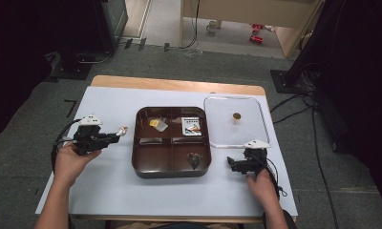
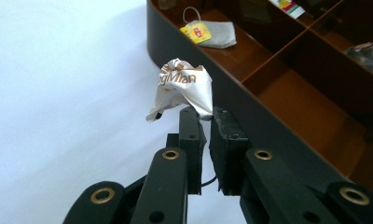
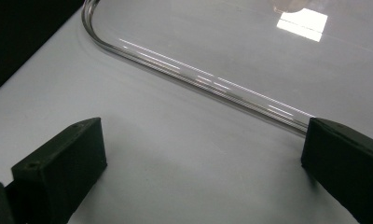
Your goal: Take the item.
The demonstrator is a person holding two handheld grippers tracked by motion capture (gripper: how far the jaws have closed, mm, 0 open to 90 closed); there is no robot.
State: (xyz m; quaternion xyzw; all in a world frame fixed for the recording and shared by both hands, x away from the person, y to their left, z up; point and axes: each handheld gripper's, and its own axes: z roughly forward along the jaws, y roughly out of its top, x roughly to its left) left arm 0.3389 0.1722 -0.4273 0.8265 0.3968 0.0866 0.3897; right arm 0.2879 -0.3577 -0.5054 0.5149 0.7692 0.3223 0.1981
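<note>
A brown tray (image 1: 135, 143) with four compartments sits mid-table. Just left of its rim, my left gripper (image 1: 116, 135) is shut on a crumpled white sachet (image 1: 122, 130) with brown lettering. In the left gripper view the sachet (image 2: 182, 86) sticks up from the closed gripper (image 2: 205, 116), beside the tray wall (image 2: 250, 100). A tea bag with a yellow tag (image 2: 208, 33) lies in the far-left compartment. My right gripper (image 1: 230, 164) rests on the table right of the tray. Its gripper view shows it (image 3: 201, 140) open, with nothing between the jaws.
A clear lid (image 1: 263, 119) with a brown knob (image 1: 236, 116) lies to the right of the tray; its rim (image 3: 198, 79) runs just ahead of the right jaws. A printed packet (image 1: 192, 126) and a dark wrapped item (image 1: 195, 160) sit in the tray's right-hand compartments.
</note>
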